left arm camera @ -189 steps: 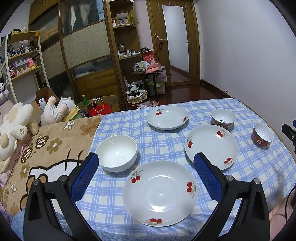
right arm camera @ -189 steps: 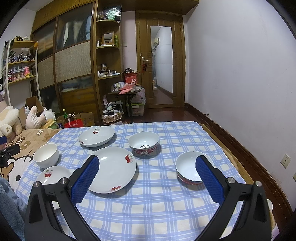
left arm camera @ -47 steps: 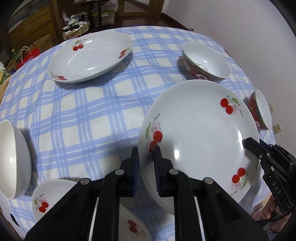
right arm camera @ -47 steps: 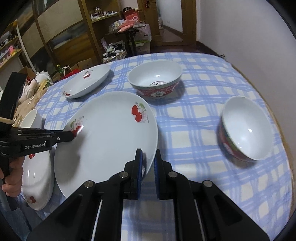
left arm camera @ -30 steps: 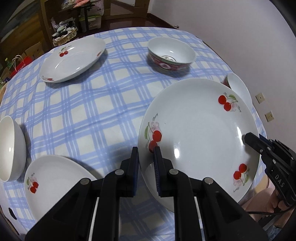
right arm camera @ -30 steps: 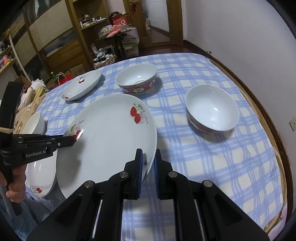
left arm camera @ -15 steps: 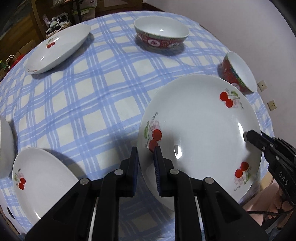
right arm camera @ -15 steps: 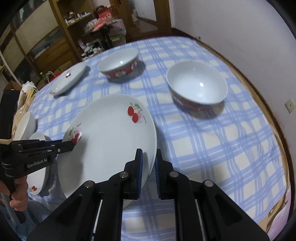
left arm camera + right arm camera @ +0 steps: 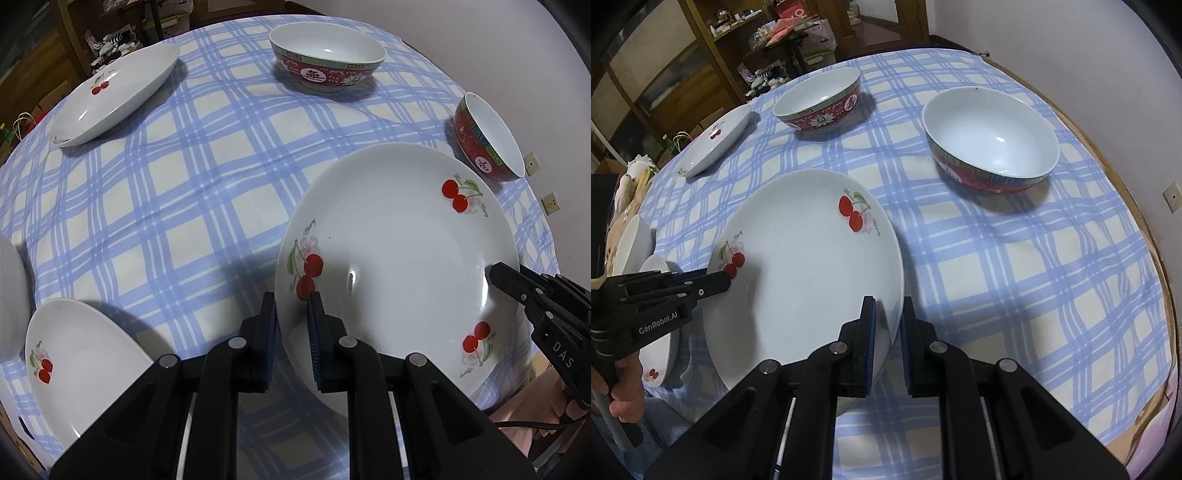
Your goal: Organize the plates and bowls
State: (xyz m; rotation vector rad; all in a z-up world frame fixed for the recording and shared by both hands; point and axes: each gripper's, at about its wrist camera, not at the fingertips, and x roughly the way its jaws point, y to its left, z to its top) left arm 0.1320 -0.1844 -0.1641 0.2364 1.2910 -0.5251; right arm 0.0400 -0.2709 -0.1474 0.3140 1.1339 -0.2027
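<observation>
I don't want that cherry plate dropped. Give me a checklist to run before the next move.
1. Left gripper clamped on the held plate rim: ok.
2. Right gripper clamped on the opposite rim: ok.
3. Plate clear of both red bowls: ok.
4. Near cherry plate bare to receive it: ok.
5. Held plate over that plate: not ok, it is off to one side.
6. Plate's height above the cloth: cannot tell.

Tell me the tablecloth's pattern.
Blue and white plaid tablecloth; the left wrist view shows it best.

Blue-checked tablecloth (image 9: 207,192), wooden shelving (image 9: 701,44), perhaps wall sockets (image 9: 550,202).
</observation>
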